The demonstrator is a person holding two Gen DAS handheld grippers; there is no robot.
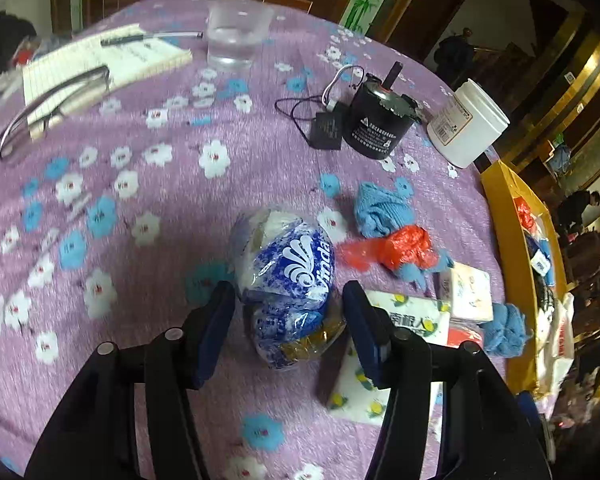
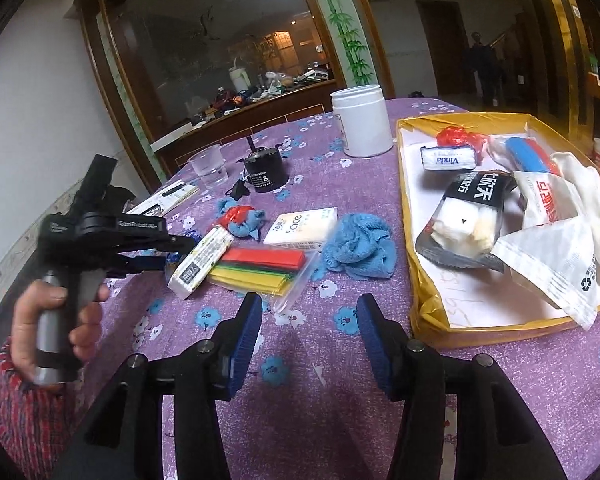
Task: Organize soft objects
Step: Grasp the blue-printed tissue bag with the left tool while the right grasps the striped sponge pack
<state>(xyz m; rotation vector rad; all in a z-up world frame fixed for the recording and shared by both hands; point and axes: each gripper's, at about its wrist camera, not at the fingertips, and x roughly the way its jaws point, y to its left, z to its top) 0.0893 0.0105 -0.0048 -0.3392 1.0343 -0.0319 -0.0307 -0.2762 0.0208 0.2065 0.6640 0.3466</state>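
The desk is covered with a purple cloth printed with white and blue flowers. In the left wrist view the left gripper points down at a blue-and-white Vinda tissue roll pack lying on the cloth; its jaws stand on either side of the pack's near end, and whether the pads press on it cannot be told. Just right of it lie a blue knitted cloth, a red plastic bag and flat tissue packets. Farther back stand a black motor with its cord, a white jar, a clear cup and a notepad with pen and spectacles. The right gripper hovers over bare cloth, jaws apart, nothing between them. A yellow tray at the desk's right edge holds tissue packs, bags and a white glove. A hand holds the other gripper's handle. Behind, a wood-framed glass partition shows a cluttered counter.
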